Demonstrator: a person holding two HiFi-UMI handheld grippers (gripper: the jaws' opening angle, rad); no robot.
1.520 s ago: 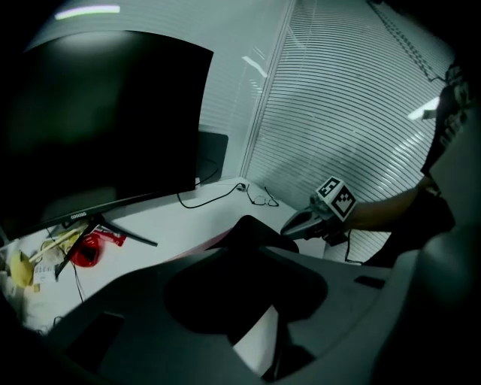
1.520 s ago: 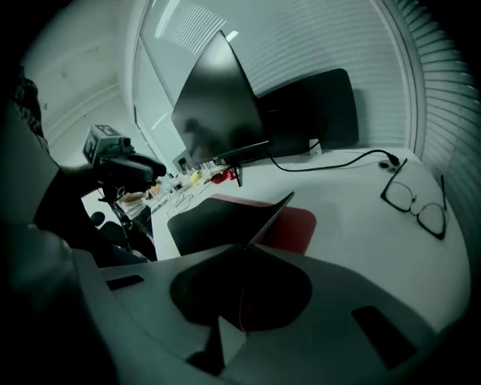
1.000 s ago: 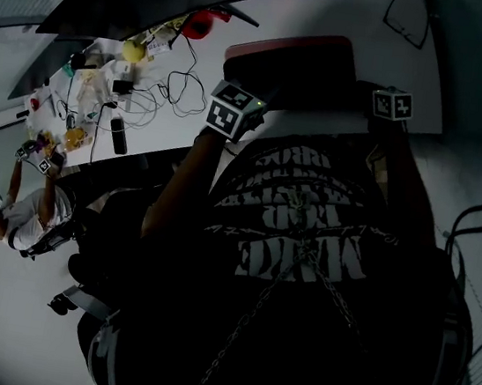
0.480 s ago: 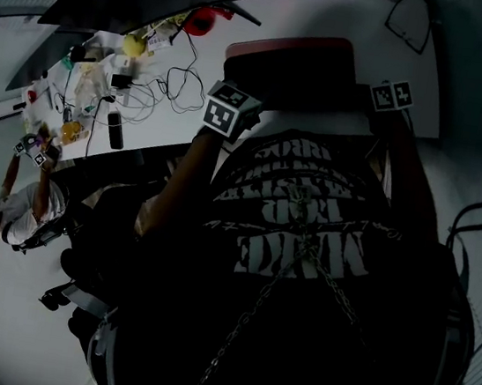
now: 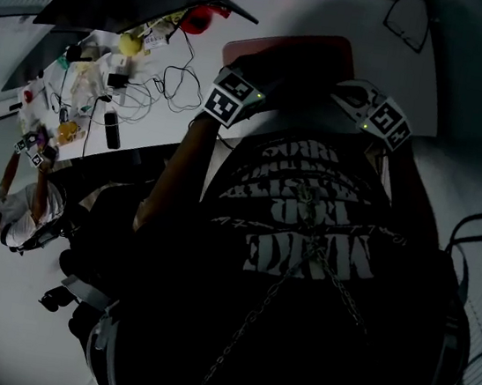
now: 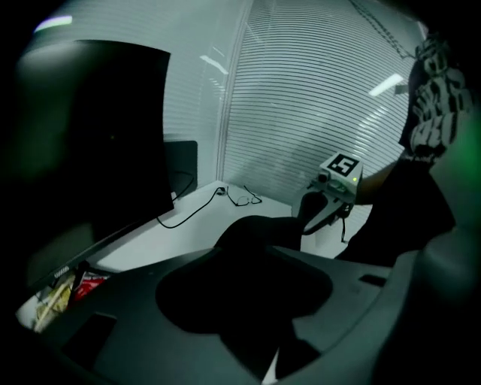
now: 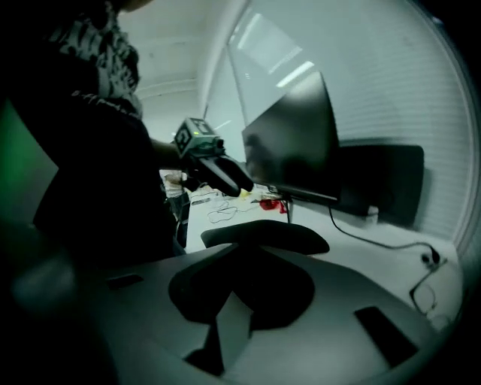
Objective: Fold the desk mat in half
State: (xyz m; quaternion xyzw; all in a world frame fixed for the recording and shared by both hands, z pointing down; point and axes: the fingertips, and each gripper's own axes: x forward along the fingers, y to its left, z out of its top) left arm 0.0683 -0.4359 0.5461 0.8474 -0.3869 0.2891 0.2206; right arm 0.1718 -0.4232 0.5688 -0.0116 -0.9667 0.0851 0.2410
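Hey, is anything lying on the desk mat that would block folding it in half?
Nothing visible does. What shows of the desk mat looks bare. The cables lie on the white desk to its left in the head view, apart from it.

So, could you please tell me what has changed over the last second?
The right gripper rose and rolled, its tongs just closing on the desk mat, whose near edge is now lifted. The left gripper barely moved, but its tongs have just been opening with the mat between them; whether they let go is unclear. The table clutter stayed put.
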